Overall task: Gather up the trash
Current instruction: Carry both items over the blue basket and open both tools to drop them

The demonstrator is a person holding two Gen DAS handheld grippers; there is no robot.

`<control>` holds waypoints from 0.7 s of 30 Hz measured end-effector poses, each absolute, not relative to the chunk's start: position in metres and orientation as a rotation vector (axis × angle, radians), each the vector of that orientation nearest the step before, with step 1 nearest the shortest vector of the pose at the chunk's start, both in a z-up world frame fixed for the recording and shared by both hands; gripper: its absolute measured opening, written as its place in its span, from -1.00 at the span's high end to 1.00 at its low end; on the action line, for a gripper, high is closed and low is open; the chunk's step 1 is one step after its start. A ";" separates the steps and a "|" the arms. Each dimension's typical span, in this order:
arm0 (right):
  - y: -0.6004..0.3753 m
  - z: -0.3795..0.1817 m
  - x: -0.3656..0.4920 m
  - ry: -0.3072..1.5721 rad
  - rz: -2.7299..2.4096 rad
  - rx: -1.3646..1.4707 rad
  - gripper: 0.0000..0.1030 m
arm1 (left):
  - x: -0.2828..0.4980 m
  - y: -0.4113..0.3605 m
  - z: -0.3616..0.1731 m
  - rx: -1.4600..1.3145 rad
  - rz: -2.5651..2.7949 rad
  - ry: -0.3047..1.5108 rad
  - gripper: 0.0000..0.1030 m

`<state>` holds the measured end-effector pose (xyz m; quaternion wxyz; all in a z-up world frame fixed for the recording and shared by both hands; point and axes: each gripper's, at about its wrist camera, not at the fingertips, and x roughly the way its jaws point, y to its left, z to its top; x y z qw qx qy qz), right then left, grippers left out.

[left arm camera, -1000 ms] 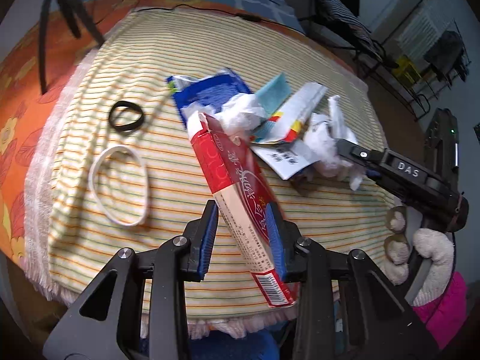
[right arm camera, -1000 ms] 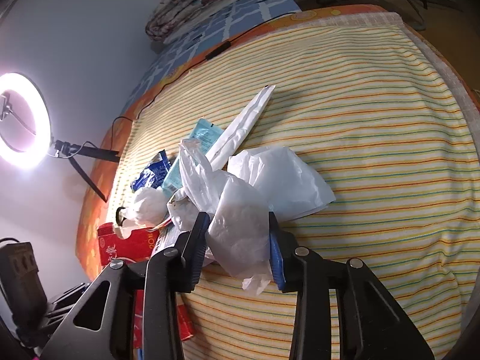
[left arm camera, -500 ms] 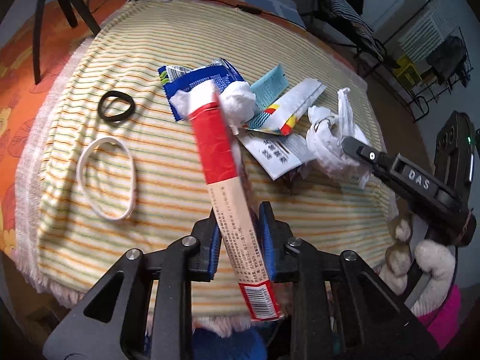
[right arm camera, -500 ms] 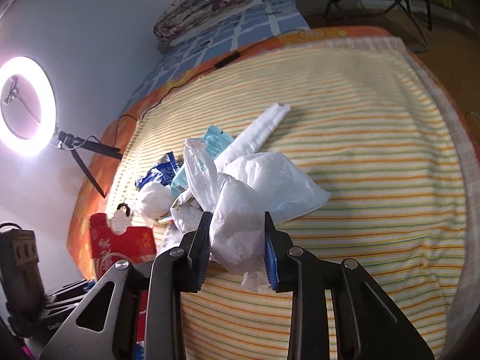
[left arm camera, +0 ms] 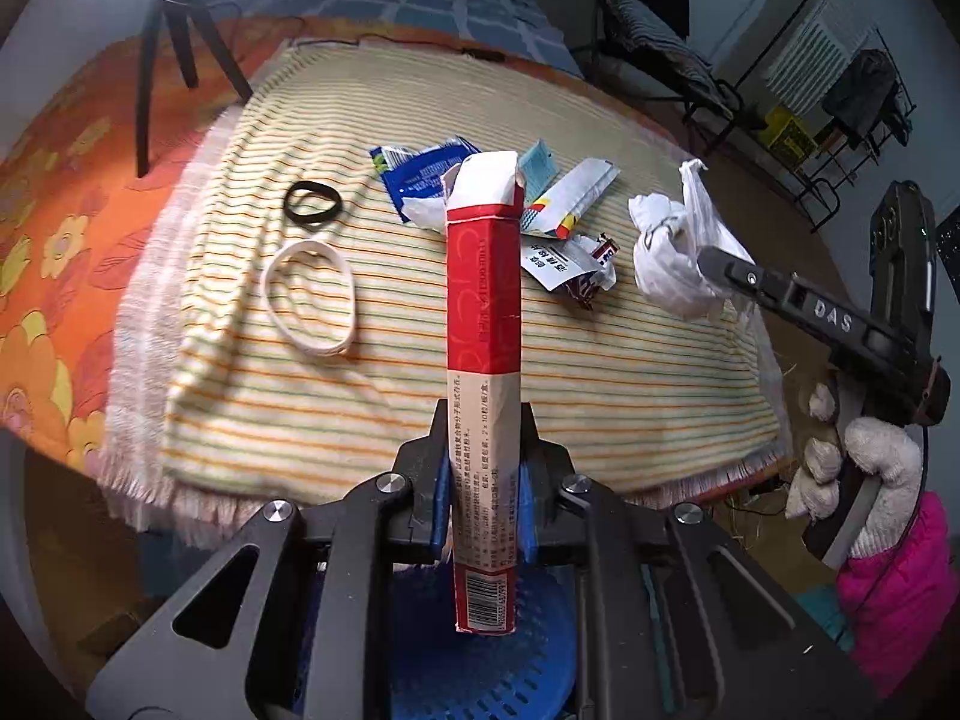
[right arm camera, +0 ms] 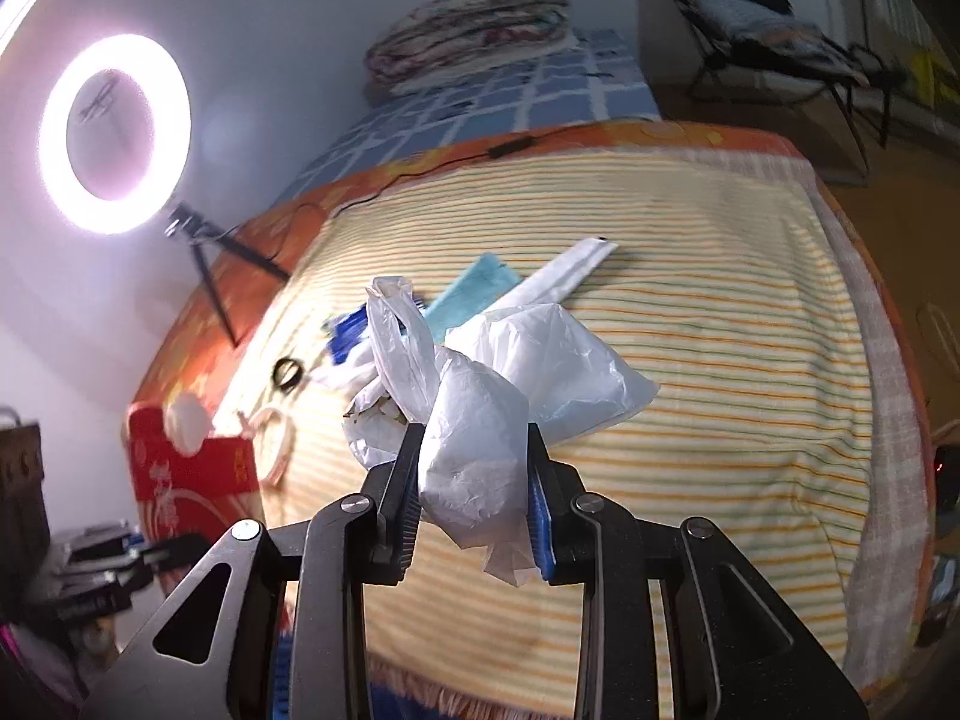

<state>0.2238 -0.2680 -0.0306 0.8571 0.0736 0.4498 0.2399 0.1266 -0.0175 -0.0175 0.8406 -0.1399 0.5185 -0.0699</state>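
so both loads just came up off the bed, left tongs clenched on the red carton, right tongs gripping the white plastic bag, basket next I guess.

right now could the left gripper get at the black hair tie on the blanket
Probably not as things stand. The left gripper is shut on the red box, so it has nothing free to grab with. The path itself looks open: the black hair tie lies alone on the striped blanket, with nothing on top.

Glaring ring light, fisheye-warped edges
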 end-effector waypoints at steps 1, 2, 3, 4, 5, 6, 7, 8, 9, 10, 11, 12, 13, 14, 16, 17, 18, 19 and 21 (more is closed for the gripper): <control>-0.265 -0.026 0.215 0.935 0.515 0.135 0.46 | 0.122 -0.013 -0.016 -0.297 -0.149 1.090 0.69; -0.264 -0.023 0.208 0.930 0.525 0.124 0.46 | 0.109 -0.002 -0.016 -0.298 -0.152 1.084 0.69; -0.261 -0.019 0.200 0.924 0.539 0.115 0.46 | 0.103 0.002 -0.014 -0.300 -0.154 1.080 0.69; -0.260 -0.016 0.194 0.921 0.551 0.111 0.46 | 0.098 0.004 -0.013 -0.304 -0.157 1.077 0.69; -0.257 -0.014 0.186 0.917 0.565 0.105 0.46 | 0.092 0.007 -0.012 -0.306 -0.160 1.074 0.69; -0.254 -0.012 0.179 0.917 0.577 0.098 0.46 | 0.086 0.009 -0.011 -0.307 -0.162 1.073 0.69; -0.251 -0.010 0.171 0.917 0.594 0.094 0.46 | 0.080 0.011 -0.011 -0.306 -0.160 1.071 0.69; -0.247 -0.009 0.161 0.918 0.616 0.085 0.46 | 0.074 0.013 -0.010 -0.305 -0.158 1.071 0.69; -0.244 -0.008 0.154 0.919 0.630 0.075 0.46 | 0.069 0.015 -0.009 -0.305 -0.157 1.070 0.69; -0.238 -0.008 0.144 0.920 0.652 0.055 0.46 | 0.062 0.018 -0.009 -0.301 -0.151 1.072 0.69; -0.235 -0.009 0.136 0.924 0.668 0.041 0.46 | 0.057 0.019 -0.009 -0.300 -0.148 1.073 0.69; -0.231 -0.010 0.129 0.928 0.685 0.027 0.46 | 0.052 0.021 -0.010 -0.299 -0.143 1.077 0.69; -0.227 -0.012 0.119 0.937 0.708 0.006 0.46 | 0.045 0.025 -0.012 -0.302 -0.136 1.083 0.69; -0.224 -0.014 0.112 0.943 0.721 -0.008 0.46 | 0.041 0.026 -0.014 -0.304 -0.133 1.086 0.69; -0.218 -0.020 0.098 0.964 0.751 -0.039 0.46 | 0.029 0.030 -0.018 -0.303 -0.118 1.099 0.69; -0.215 -0.022 0.093 0.972 0.761 -0.049 0.46 | 0.024 0.031 -0.019 -0.303 -0.113 1.102 0.69; -0.213 -0.025 0.087 0.980 0.771 -0.059 0.46 | 0.020 0.033 -0.020 -0.303 -0.109 1.108 0.69; -0.212 -0.028 0.082 0.989 0.781 -0.071 0.46 | 0.015 0.034 -0.023 -0.305 -0.104 1.114 0.69; -0.210 -0.034 0.071 1.004 0.796 -0.088 0.46 | 0.006 0.035 -0.027 -0.308 -0.097 1.123 0.69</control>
